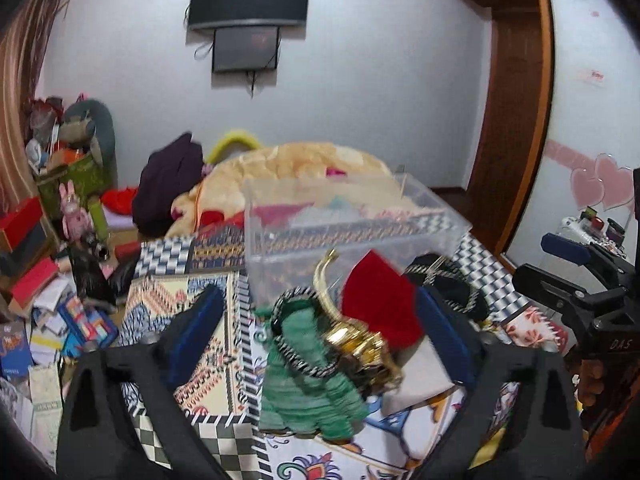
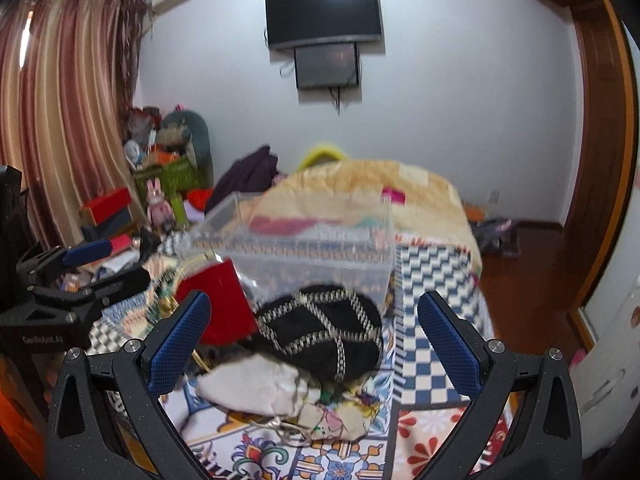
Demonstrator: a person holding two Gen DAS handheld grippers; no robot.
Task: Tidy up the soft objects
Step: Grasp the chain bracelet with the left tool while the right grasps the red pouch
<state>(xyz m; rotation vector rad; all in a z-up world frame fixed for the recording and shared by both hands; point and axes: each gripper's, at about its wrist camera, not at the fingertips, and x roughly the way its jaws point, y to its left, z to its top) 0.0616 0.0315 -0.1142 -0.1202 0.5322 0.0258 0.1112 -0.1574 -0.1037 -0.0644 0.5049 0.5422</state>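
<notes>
Soft pouches lie in a heap on the patterned bedspread (image 1: 168, 304). In the left wrist view my open left gripper (image 1: 316, 324) straddles a green knitted pouch (image 1: 308, 380), with a gold clasp piece (image 1: 360, 344) and a red pouch (image 1: 380, 300) beside it. In the right wrist view my open right gripper (image 2: 314, 344) frames a black pouch with silver trim (image 2: 328, 328) and a white cloth pouch (image 2: 260, 388). A clear plastic box (image 1: 348, 224) stands just behind the heap; it also shows in the right wrist view (image 2: 304, 248).
A folded beige quilt (image 1: 304, 164) and a dark purple garment (image 1: 168, 184) lie behind the box. Cluttered boxes, books and toys (image 1: 52, 280) fill the floor at left. A wooden door frame (image 2: 600, 160) and bare floor are at right. A TV (image 2: 324, 16) hangs on the wall.
</notes>
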